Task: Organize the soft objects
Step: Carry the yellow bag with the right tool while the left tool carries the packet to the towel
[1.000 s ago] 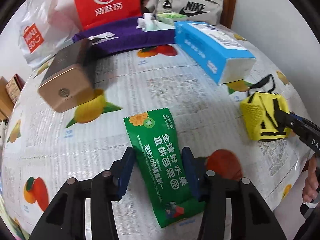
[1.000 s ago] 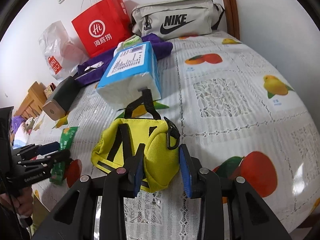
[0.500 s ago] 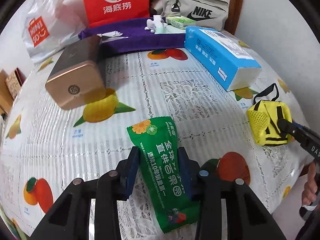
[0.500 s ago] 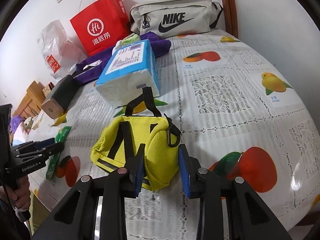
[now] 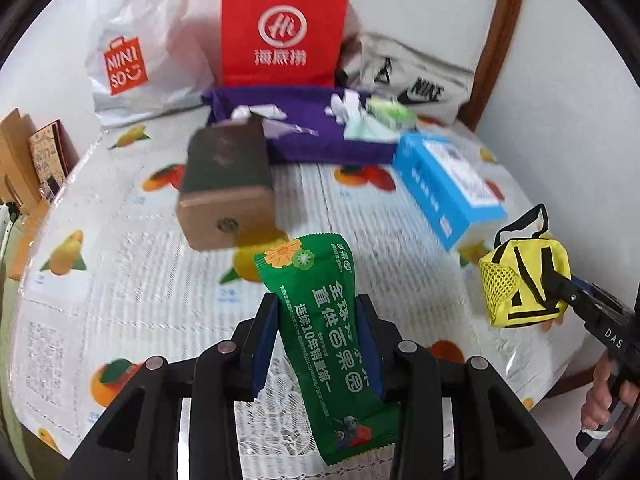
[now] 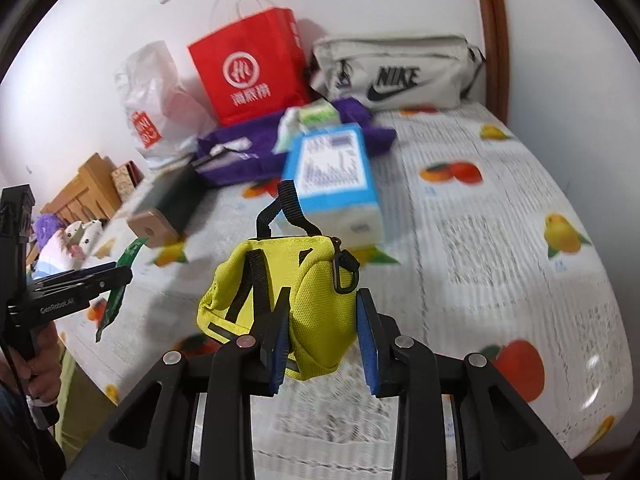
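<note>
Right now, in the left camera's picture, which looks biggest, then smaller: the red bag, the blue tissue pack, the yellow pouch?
1. Red bag, biggest.
2. Blue tissue pack.
3. Yellow pouch, smallest, though close to the pack.
The bag stands farthest back yet looks largest, so it is surely biggest. The fisheye edge may squeeze the pouch.

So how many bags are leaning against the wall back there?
3: a white Miniso bag leftmost, a red paper bag in the middle, a grey Nike pouch rightmost. Others may be hidden.
</note>
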The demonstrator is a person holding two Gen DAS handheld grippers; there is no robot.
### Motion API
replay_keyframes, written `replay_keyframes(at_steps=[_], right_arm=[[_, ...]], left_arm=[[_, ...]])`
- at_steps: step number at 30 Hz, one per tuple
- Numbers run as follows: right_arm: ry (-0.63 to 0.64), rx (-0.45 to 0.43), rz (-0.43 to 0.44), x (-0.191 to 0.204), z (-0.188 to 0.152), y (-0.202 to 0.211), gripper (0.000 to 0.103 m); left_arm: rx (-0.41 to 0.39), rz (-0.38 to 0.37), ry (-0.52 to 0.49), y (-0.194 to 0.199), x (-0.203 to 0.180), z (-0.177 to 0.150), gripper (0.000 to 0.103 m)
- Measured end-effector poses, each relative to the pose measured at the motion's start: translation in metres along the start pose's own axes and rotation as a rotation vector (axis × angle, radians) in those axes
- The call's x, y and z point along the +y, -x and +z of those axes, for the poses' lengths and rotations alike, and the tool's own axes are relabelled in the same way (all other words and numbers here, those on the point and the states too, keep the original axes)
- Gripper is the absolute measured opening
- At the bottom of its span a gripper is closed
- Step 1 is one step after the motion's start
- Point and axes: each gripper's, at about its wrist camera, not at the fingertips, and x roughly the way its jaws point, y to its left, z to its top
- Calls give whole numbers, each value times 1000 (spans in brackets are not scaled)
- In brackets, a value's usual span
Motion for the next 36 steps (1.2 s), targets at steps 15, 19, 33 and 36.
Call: replay_keyframes(at_steps=[15,19,33,36], right_arm=[[46,-94,76,32,79,7,30],[46,-118,95,33,98,2,30],[41,-106,135,40,145,-46,31],[52,-105,132,42,153,-53,31]], left_arm=[[-99,12,50,32,18,53,37],[-107,41,47,33,20,69,37],[-124,85,62,19,30,114,37],[-121,82,65,13,33,122,37]])
